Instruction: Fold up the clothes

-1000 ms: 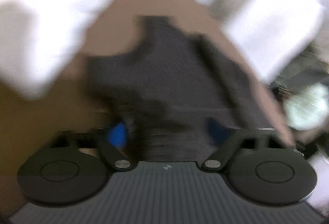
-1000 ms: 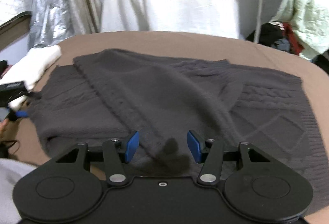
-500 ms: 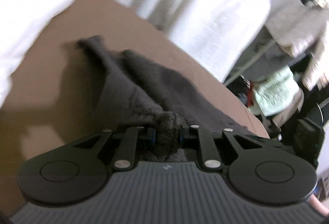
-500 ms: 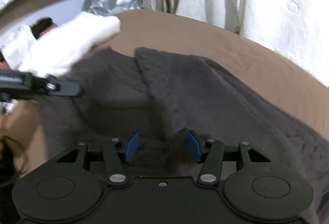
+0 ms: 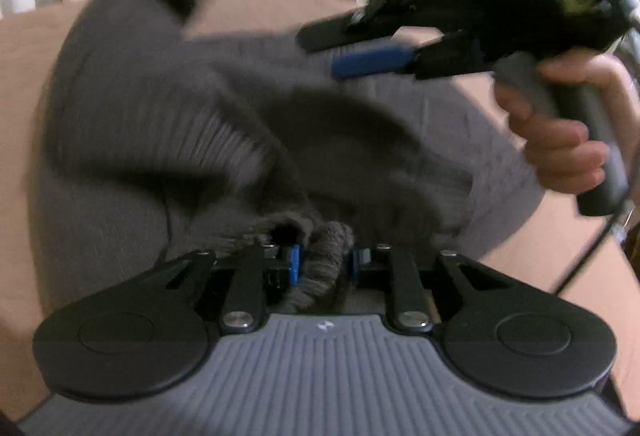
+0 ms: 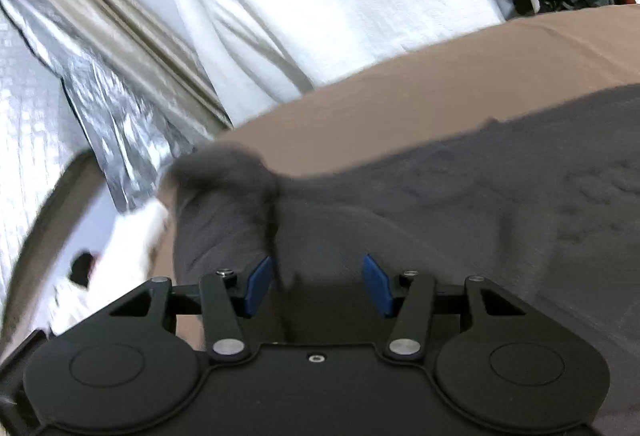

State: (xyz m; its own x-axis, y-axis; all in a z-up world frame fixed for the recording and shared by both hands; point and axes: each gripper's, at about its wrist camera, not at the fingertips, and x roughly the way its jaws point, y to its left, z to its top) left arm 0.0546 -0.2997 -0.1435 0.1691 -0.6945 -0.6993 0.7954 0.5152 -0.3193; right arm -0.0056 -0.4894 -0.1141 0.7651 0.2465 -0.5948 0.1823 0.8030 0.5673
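Left wrist view: my left gripper [image 5: 323, 263] pinches a bunched ribbed cuff of the dark grey knitted sweater [image 5: 168, 108], jaws easing apart. Sweater lies on the tan padded surface [image 5: 280, 2]. Right: my right gripper [image 6: 318, 286] gapes, empty, over the sweater.

A brown counter [image 5: 532, 256] carries the things; its bare surface shows at the lower right and along the left edge of the left wrist view, and across the upper right of the right wrist view. A dark grey knitted sweater [image 6: 500, 196] lies spread on it, rumpled, filling the middle of both frames.
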